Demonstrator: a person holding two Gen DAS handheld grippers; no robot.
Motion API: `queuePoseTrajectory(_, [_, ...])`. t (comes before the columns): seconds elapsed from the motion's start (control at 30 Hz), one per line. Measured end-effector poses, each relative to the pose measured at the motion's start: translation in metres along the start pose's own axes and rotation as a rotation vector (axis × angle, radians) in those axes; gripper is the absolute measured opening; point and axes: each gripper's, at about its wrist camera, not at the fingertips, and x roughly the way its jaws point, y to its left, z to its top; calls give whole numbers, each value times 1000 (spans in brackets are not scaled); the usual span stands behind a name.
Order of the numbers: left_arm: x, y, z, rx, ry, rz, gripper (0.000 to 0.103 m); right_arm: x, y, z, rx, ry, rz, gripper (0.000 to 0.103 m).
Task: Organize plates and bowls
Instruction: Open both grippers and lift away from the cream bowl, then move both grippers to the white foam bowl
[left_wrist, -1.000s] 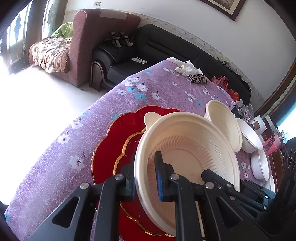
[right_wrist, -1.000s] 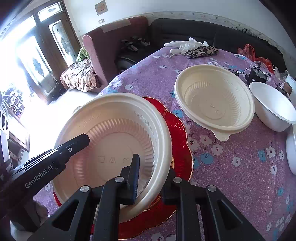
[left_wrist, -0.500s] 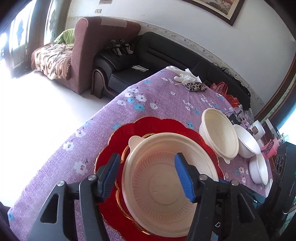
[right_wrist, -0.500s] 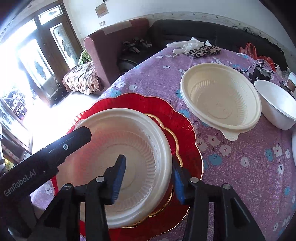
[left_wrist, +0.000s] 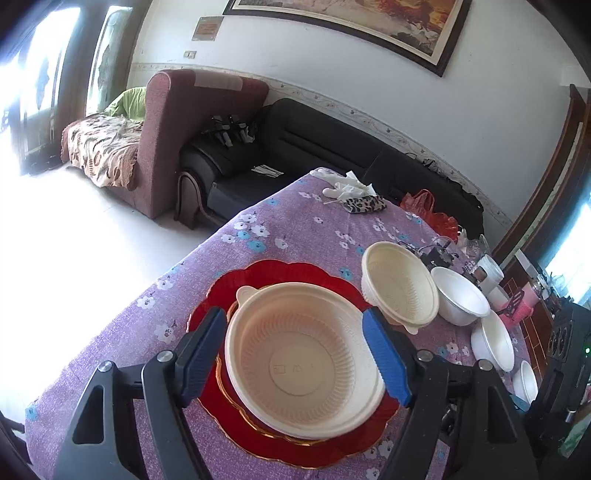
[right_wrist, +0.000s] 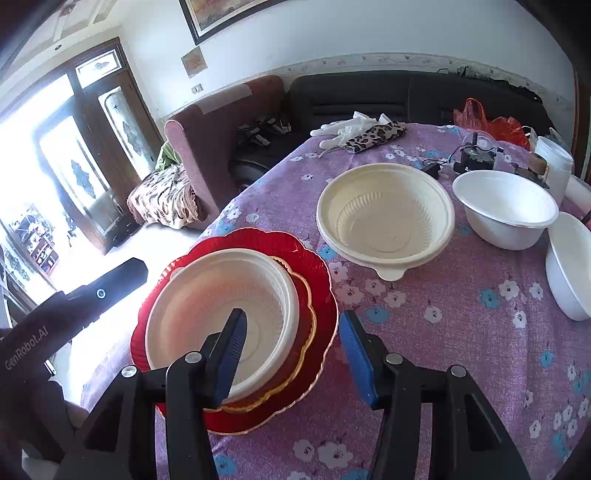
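Note:
A cream plastic bowl (left_wrist: 303, 362) (right_wrist: 221, 295) rests upright on a red scalloped plate (left_wrist: 280, 273) (right_wrist: 314, 266) near the table's left edge. My left gripper (left_wrist: 293, 356) hangs above and behind it. Its jaws are opening, and the bowl shows between the blue pads untouched. My right gripper (right_wrist: 291, 358) is also opening over the bowl's right rim and the plate, pressing on nothing. A second cream bowl (left_wrist: 400, 284) (right_wrist: 384, 218) stands to the right on the purple flowered cloth. Beyond it sit white bowls (left_wrist: 458, 295) (right_wrist: 506, 210).
More white bowls (left_wrist: 495, 339) (right_wrist: 569, 266) line the right side. White gloves and a leopard pouch (left_wrist: 364, 203) (right_wrist: 373, 134) lie at the far end, with cables (right_wrist: 476, 155) and a white jar (right_wrist: 554, 166). The left gripper's black body (right_wrist: 74, 306) reaches in from the left.
Both grippers were shut on the cream bowl's rim and held it tilted. They have opened and drawn back upward, and the bowl now lies flat on the red plate.

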Motion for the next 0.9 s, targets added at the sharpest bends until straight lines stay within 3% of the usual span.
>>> queuePoseTrajectory(0.17, [-19,-32,-16,77,-27,-39,81,-25,-23,-22,-9,-10,-33,62])
queuePoseTrajectory(0.3, [-25,-62,-29,155,-12,-86,83,-45,-73,-36,60,-17,-98,62])
queuePoseTrajectory(0.5, [-23,-96,-48,222,28,-136,83,-83,-186,-47,308,-57,-228,62])
queuePoseTrajectory(0.63, [-14,-117,-60,258,59,-152,83,-105,-258,-55,527,-104,-257,62])
queuePoseTrajectory(0.77, [-2,-133,-70,290,95,-160,83,-109,-300,-55,649,-125,-284,61])
queuePoseTrajectory(0.9, [14,-145,-77,301,142,-174,83,-105,-320,-44,684,-141,-321,61])
